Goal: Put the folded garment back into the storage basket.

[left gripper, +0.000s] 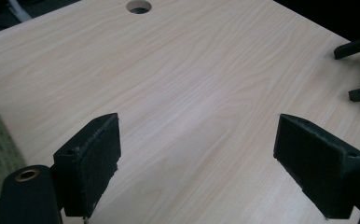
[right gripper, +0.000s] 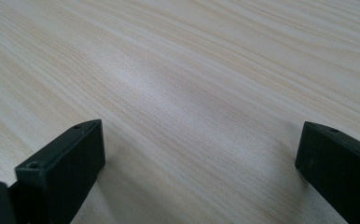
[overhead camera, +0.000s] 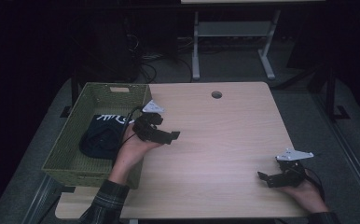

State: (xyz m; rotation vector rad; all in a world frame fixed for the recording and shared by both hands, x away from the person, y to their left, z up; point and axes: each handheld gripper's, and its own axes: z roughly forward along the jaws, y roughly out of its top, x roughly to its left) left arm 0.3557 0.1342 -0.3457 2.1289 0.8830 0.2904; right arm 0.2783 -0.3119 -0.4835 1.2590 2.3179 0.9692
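Dark room, pale wooden table (overhead camera: 225,140), two hand-held grippers with nothing between their jaws.

Wood-grain table stood on a grey floor, a round cable hole (overhead camera: 216,94) near its far edge. At the table's left edge sat a green woven basket (overhead camera: 75,135), and inside it lay a dark cloth (overhead camera: 96,137) with white lettering, bunched toward the basket's near right part. Just beside the basket's right wall, the left gripper (overhead camera: 174,136) was held in the person's left hand (overhead camera: 134,149), pointing toward the right edge, its jaws spread wide over bare wood in the left gripper view. Near the table's near right corner, the right gripper (overhead camera: 263,177) rested in the right hand (overhead camera: 306,191), pointing toward the left edge, jaws likewise spread apart and gripping nothing. Both grippers were well apart from each other.
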